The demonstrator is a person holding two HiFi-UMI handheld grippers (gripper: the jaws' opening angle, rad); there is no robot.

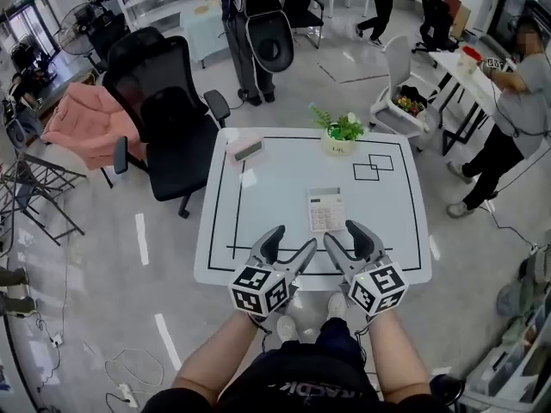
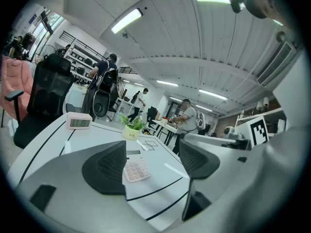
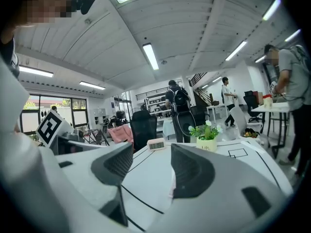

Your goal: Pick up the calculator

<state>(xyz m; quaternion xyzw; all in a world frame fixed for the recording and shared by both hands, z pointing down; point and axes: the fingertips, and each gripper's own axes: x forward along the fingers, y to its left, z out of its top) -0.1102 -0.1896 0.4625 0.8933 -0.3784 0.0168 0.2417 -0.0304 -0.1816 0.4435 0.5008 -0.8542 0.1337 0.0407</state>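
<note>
A white calculator (image 1: pixel 326 208) lies flat on the white table (image 1: pixel 275 196), right of its middle. In the left gripper view the calculator (image 2: pixel 135 168) shows between the jaws, farther off on the tabletop. Both grippers hover over the table's near edge, short of the calculator. My left gripper (image 1: pixel 294 241) is open with nothing in it. My right gripper (image 1: pixel 338 235) is open too, just below the calculator's near edge. In the right gripper view the right jaw hides most of the calculator; only a pale sliver (image 3: pixel 172 184) shows.
A pink digital clock (image 1: pixel 248 150) stands at the table's far left, a small potted plant (image 1: pixel 340 133) at the far middle. Black lines and squares mark the tabletop. A black office chair (image 1: pixel 168 119) stands left of the table. People stand around.
</note>
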